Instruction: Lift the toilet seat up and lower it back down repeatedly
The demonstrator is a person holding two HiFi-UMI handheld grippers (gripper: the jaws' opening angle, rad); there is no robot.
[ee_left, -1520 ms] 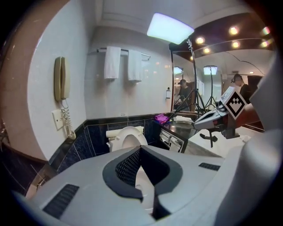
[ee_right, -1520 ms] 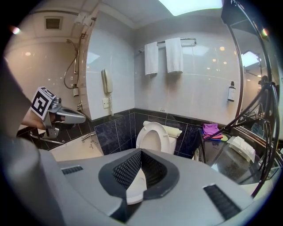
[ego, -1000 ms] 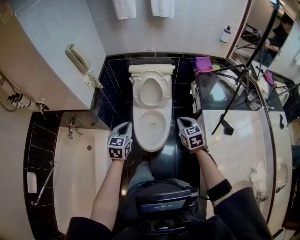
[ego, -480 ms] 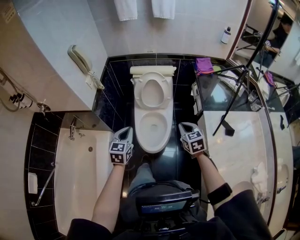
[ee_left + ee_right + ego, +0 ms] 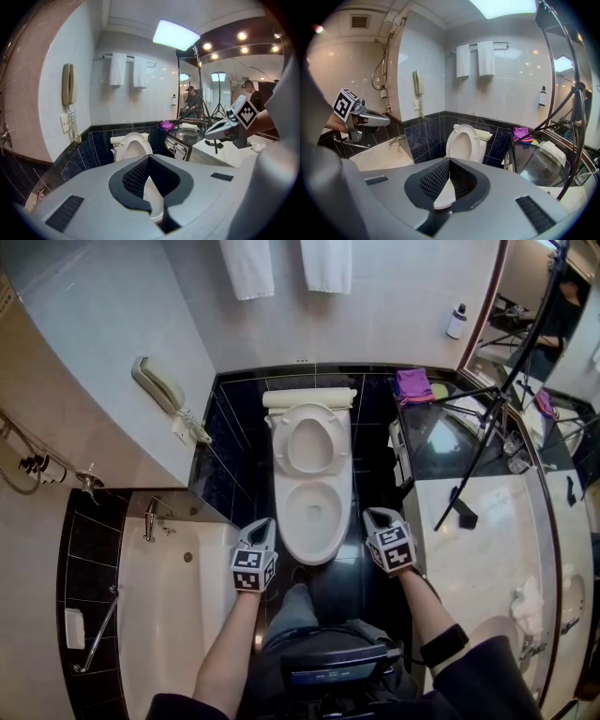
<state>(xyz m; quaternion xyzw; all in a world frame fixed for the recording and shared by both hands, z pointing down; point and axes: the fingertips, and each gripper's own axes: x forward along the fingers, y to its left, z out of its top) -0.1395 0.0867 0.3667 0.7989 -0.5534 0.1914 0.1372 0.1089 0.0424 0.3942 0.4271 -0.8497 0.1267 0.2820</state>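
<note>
I'm seeing white towels [image 5: 248,266] hanging on the wall [image 5: 394,310], a phone [image 5: 155,385] at left, a purple cloth [image 5: 412,383] lying on the surface [image 5: 469,568].

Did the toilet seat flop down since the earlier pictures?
No. The toilet seat stands raised, leaning back towards the tank, the same as before. The bowl below it is uncovered.

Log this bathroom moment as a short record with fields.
seat: raised, leaning back
bowl: uncovered
left gripper: fingers shut, empty, beside the bowl's front left
right gripper: fingers shut, empty, beside the bowl's front right
bathtub: left of the toilet
counter: right of the toilet
</note>
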